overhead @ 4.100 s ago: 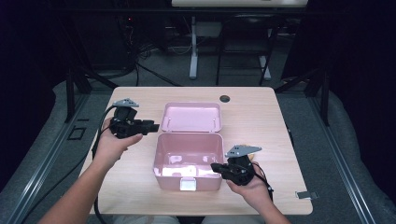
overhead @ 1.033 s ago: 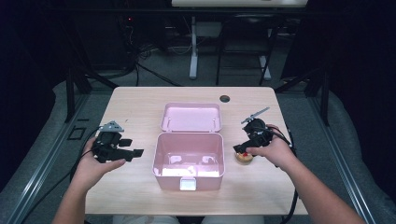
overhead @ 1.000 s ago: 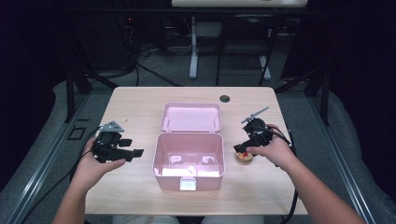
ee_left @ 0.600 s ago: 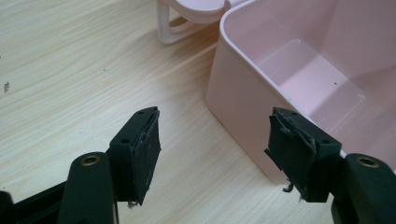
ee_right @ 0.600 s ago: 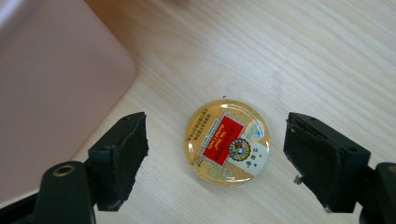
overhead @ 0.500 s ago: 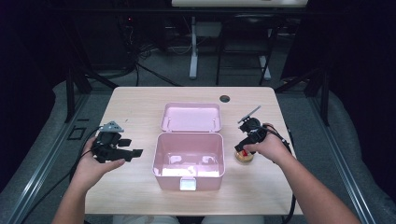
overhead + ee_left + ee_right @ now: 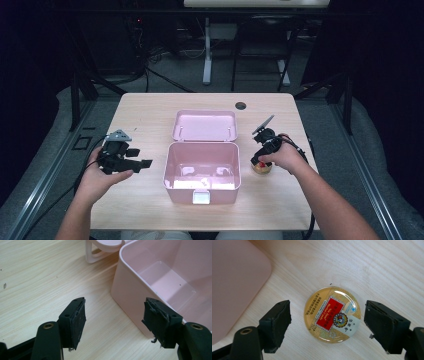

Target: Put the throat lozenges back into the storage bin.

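A round gold tin (image 7: 332, 314) with a red label is seen lying flat on the wooden table (image 7: 150, 107), just right of the open pink box (image 7: 202, 170). It is straddled, untouched, by the spread jaws of the right gripper (image 7: 327, 326). The left gripper (image 7: 115, 320) is held released and empty beside the box's left wall.

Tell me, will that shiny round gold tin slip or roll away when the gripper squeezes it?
The gold tin lies flat on the table, so it probably won't roll. Its glossy lid and curved rim look slippery, so it might slide from the pads of the right hand-held gripper. It looks stiff and likely light.
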`<state>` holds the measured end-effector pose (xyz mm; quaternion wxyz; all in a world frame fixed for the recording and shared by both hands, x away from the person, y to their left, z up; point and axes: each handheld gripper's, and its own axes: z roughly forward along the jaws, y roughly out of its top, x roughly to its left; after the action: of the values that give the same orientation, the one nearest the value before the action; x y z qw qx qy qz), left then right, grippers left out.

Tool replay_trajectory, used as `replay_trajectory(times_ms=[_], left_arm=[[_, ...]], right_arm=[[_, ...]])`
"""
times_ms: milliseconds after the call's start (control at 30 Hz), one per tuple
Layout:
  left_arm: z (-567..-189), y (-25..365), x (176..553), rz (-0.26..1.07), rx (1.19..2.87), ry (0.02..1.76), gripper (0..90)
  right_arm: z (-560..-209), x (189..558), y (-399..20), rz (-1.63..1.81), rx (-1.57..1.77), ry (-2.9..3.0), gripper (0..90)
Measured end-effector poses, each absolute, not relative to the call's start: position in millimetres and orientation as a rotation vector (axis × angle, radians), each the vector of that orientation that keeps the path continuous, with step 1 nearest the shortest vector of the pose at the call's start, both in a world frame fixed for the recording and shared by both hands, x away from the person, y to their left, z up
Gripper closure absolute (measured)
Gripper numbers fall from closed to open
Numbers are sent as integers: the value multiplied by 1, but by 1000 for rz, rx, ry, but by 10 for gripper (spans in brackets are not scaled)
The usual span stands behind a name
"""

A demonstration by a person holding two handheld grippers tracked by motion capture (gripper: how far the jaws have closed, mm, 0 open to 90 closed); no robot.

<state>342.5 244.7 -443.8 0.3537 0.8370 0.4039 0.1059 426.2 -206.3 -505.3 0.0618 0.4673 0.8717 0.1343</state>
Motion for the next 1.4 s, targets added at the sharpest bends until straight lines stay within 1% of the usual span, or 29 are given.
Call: replay_trajectory(times_ms=[367, 767, 1100, 1400], left_arm=[[-445, 244, 343, 271, 2170, 1047, 340], [-446, 245, 344, 269, 2168, 1050, 340], [-447, 245, 344, 264, 2174, 1052, 340], [-447, 245, 345, 264, 2175, 1054, 340]], right_arm=[[-517, 432, -206, 345, 1425, 2648, 197], [-525, 437, -205, 313, 1425, 2665, 153], [-538, 438, -208, 344, 1473, 2655, 145], [-541, 441, -209, 306, 1496, 2660, 147]])
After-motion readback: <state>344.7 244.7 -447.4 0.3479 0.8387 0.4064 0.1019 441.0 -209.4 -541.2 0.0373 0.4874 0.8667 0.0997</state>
